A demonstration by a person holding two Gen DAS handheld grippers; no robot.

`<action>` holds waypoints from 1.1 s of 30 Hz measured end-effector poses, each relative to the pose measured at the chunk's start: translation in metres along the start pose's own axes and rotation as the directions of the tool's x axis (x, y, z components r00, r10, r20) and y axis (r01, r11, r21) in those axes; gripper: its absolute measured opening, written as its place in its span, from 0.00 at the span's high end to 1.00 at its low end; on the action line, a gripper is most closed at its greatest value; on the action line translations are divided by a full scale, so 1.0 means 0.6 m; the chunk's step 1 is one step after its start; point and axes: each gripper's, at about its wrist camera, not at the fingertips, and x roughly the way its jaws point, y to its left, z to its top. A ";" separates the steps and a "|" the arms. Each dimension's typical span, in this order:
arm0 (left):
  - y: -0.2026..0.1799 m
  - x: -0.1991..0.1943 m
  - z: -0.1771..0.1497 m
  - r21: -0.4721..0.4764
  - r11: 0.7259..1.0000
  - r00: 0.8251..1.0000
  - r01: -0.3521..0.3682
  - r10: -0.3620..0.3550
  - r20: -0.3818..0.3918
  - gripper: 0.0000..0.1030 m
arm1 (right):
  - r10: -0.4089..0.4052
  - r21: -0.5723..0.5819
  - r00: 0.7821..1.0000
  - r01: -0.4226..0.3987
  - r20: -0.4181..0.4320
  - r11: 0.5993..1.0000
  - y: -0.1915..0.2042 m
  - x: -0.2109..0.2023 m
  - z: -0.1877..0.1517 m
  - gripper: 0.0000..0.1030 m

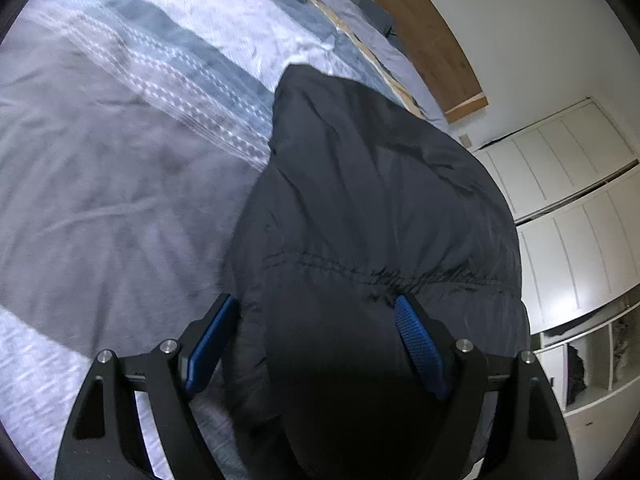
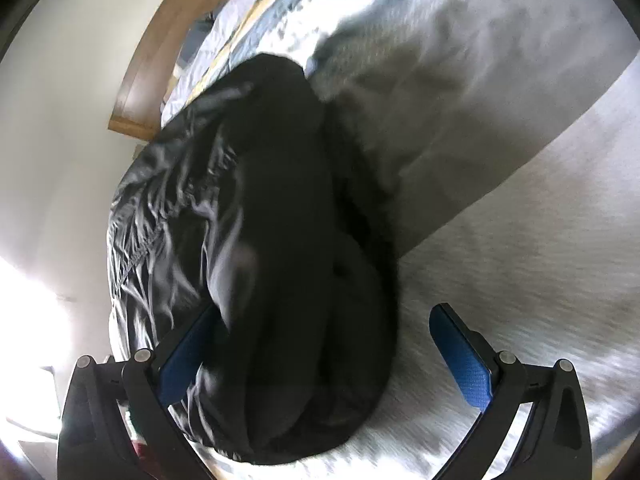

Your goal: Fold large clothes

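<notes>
Slippage worries us: our left gripper (image 1: 316, 344) and right gripper (image 2: 324, 352) stand wide around the bulky black jacket (image 1: 372, 208), pinching nothing, so it may unfold on the bed (image 1: 100, 200).

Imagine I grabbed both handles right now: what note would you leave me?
Left gripper: jaws wide, a bunched part of the black jacket between the pads; whether it is pinched, I cannot tell.
Right gripper: open, jacket bulging between the fingers, the right pad apart from the cloth.
Jacket: a rumpled heap on the bed, near its edge.
Done: roughly gathered, no neat fold.
Left: flatten, fold square.
</notes>
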 end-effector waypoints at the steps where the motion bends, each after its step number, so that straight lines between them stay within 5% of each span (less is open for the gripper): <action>1: 0.003 0.007 0.001 -0.005 1.000 1.000 0.019 -0.019 -0.012 0.22 | 0.018 0.007 1.000 -0.018 -0.018 1.000 -0.001 0.015 0.004 0.00; 8: 0.033 0.047 0.014 -0.079 0.989 0.988 0.127 -0.133 -0.076 0.13 | 0.130 -0.012 0.988 -0.131 -0.089 0.991 0.015 0.093 0.017 0.00; 13: 0.018 0.077 0.020 -0.093 0.970 0.957 0.225 -0.238 -0.168 0.09 | 0.206 -0.048 0.971 -0.213 -0.120 0.976 0.032 0.117 0.023 0.00; 20: 0.001 0.107 0.026 -0.075 0.979 0.962 0.191 -0.202 -0.185 0.02 | 0.221 -0.030 0.968 -0.226 -0.121 0.974 0.027 0.134 0.022 0.00; 26: -0.025 0.112 0.013 -0.065 0.993 0.990 0.100 -0.106 -0.091 0.04 | 0.191 -0.063 0.978 -0.197 -0.088 0.978 0.042 0.141 0.009 0.00; 27: -0.038 0.113 0.011 -0.045 0.996 0.994 0.075 -0.079 -0.081 0.05 | 0.182 -0.076 0.978 -0.190 -0.098 0.979 0.049 0.144 0.009 0.00; 29: -0.055 0.112 0.008 -0.032 0.996 0.994 0.081 -0.084 -0.073 0.31 | 0.185 -0.097 0.977 -0.195 -0.105 0.976 0.059 0.148 0.010 0.01; 33: -0.081 0.093 0.000 -0.018 0.988 0.987 0.156 -0.156 -0.042 0.60 | 0.224 -0.119 0.971 -0.234 -0.088 0.965 0.093 0.153 0.006 0.37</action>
